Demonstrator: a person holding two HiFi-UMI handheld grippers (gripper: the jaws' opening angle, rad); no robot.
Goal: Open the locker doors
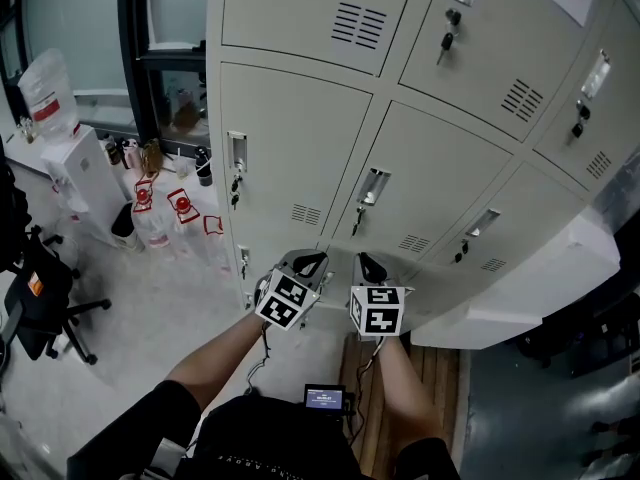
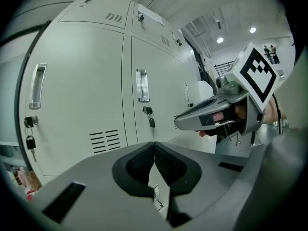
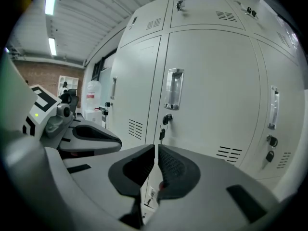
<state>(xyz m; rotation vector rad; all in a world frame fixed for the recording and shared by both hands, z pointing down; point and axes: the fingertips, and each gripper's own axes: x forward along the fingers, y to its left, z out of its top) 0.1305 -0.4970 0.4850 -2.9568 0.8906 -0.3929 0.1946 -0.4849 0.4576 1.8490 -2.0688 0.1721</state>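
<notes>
Left gripper [image 1: 308,261] and right gripper [image 1: 368,266] closed, empty; locker doors [image 1: 290,138] all shut.
Both sit low centre of frame, fingers pressed together on nothing, the doors filling the frame above them. Spread the fingers first, then come squarely onto a recessed handle [image 1: 373,186], just above the right gripper, and pull straight outward.
</notes>
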